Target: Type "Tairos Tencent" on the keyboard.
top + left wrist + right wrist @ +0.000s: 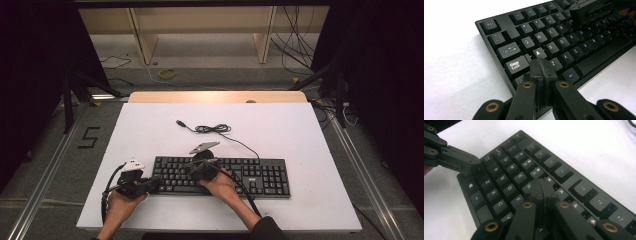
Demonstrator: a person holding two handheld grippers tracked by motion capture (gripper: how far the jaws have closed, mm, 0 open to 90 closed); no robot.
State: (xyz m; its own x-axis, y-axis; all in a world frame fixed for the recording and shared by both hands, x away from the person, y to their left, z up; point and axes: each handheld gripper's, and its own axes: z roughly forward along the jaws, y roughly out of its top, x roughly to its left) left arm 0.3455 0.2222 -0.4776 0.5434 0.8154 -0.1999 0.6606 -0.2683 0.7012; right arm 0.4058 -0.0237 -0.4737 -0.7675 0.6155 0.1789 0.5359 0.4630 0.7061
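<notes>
A black keyboard (250,177) lies across the near middle of the white table (280,135). My left gripper (159,183) is at its left end. In the left gripper view the jaws are shut with nothing between them, and the left gripper (541,67) rests its tip on the left Shift key, between Caps Lock (515,66) and Z. My right gripper (187,168) reaches over the letter rows from the near side. In the right gripper view the right gripper (543,187) is shut and empty, with its tip on the keys around R. The left gripper (461,161) shows there at the upper left.
The keyboard's cable (212,129) lies in a loose coil behind it, with its USB plug (180,122) free on the table. Bare white table surrounds the keyboard. Beyond the far wooden edge (215,96) are floor, cables and stand legs.
</notes>
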